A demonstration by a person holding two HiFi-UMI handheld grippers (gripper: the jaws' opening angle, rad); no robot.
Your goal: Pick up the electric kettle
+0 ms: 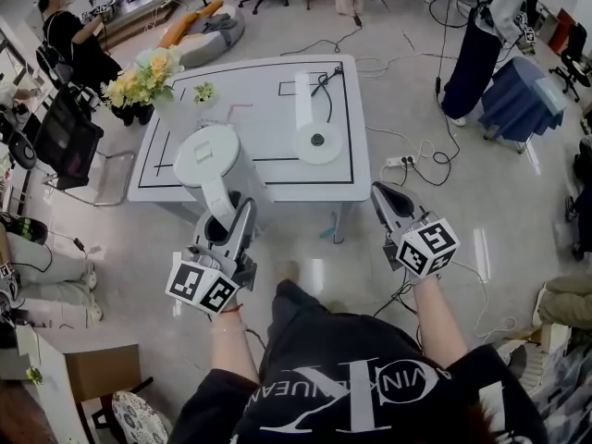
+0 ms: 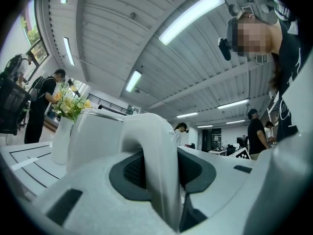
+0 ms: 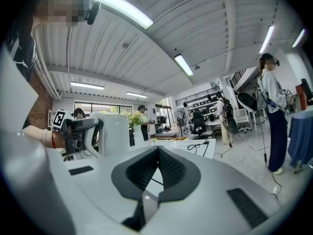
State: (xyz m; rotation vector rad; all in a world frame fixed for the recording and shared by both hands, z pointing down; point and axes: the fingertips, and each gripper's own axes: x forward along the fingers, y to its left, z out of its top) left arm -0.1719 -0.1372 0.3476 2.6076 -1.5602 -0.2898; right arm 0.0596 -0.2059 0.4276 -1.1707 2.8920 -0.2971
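Note:
The white electric kettle (image 1: 215, 162) hangs over the near edge of the white table (image 1: 268, 118), off its round base (image 1: 317, 143). My left gripper (image 1: 239, 213) is shut on the kettle's curved handle (image 2: 157, 160), which fills the gap between the dark pads in the left gripper view. The right gripper view shows the kettle (image 3: 111, 132) to the left, with the left gripper (image 3: 73, 131) on its handle. My right gripper (image 1: 381, 195) hovers to the right of the table's corner, jaws together on nothing (image 3: 156, 153).
A vase of flowers (image 1: 141, 80) stands at the table's far left corner, with a small plant (image 1: 203, 92) beside it. A black cable (image 1: 324, 83) lies behind the base. People stand around the room, one at the upper right (image 1: 481, 35).

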